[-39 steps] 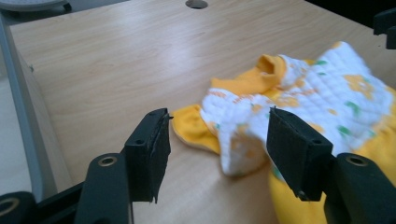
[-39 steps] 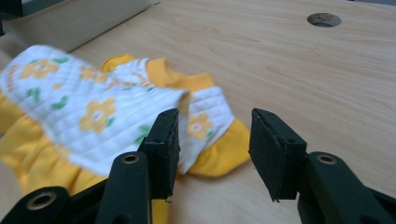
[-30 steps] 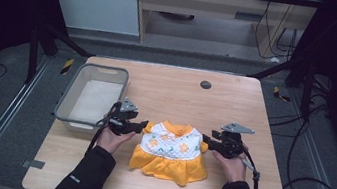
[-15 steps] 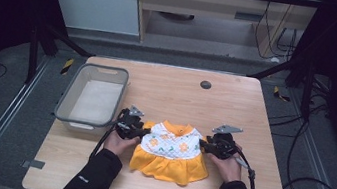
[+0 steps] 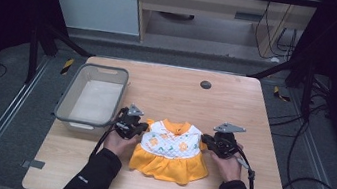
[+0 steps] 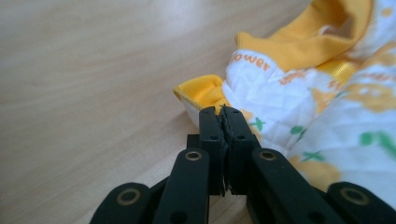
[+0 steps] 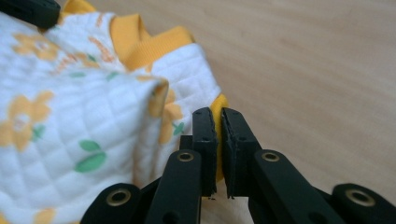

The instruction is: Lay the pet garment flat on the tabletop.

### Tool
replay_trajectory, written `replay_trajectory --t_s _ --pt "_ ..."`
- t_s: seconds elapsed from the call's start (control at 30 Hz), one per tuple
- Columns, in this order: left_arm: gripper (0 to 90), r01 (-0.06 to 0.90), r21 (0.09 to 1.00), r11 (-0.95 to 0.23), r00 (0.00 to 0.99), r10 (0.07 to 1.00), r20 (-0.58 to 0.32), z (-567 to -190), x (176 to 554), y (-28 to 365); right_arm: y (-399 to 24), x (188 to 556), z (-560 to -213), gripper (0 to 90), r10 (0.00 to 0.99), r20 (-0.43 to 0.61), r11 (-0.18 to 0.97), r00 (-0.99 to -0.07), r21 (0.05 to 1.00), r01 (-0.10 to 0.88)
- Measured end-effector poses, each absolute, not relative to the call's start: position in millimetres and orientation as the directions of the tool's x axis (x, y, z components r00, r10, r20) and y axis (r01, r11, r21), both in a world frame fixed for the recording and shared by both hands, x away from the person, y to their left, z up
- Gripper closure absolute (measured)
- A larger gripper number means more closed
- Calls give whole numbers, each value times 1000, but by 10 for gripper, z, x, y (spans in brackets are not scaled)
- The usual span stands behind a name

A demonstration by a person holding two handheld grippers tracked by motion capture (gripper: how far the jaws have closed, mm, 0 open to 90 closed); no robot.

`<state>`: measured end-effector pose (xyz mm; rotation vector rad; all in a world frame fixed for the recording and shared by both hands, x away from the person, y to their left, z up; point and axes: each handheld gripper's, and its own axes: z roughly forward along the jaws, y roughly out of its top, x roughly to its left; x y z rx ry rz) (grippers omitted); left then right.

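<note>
A small dress (image 5: 171, 148) with a white flowered top and an orange skirt lies flat on the wooden table (image 5: 167, 89). My left gripper (image 5: 141, 130) is at its left sleeve and my right gripper (image 5: 205, 140) at its right sleeve. In the left gripper view the jaws of that gripper (image 6: 220, 112) have just been closing and are pinched on the orange-edged sleeve of the dress (image 6: 299, 93). In the right gripper view the right gripper (image 7: 218, 114) has also just been closing, and the orange hem of the dress (image 7: 70, 116) shows between its jaws.
A grey plastic bin (image 5: 65, 102) stands at the table's left, just beyond my left hand. A small black round spot (image 5: 205, 84) sits near the far edge. Bare wood lies beyond the dress and to its right.
Both grippers have sunk a little onto the dress's sleeves and their jaws have closed on the cloth. The dress lies where it did.
</note>
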<state>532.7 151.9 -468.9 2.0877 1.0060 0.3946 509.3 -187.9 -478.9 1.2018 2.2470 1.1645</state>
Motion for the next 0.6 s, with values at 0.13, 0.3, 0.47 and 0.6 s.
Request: replay_trajectory --t_s 0.13,0.3,0.47,0.6 --pt "879 466 795 -387 649 761 -10 -4404 5282 1542 -1833 5112 -4549 846 784 62 288 -618 845 451" --pt "878 379 855 -353 600 797 64 -4044 5289 1541 -1692 5226 -4266 843 791 -16 284 -611 895 345" --pt "720 385 881 -275 485 873 61 -3945 5468 1558 -1582 5420 -4067 706 859 -84 254 -506 927 277" --pt "640 409 879 -245 483 875 19 -3961 5461 1632 -1568 5442 -4019 657 853 -84 264 -516 921 287"
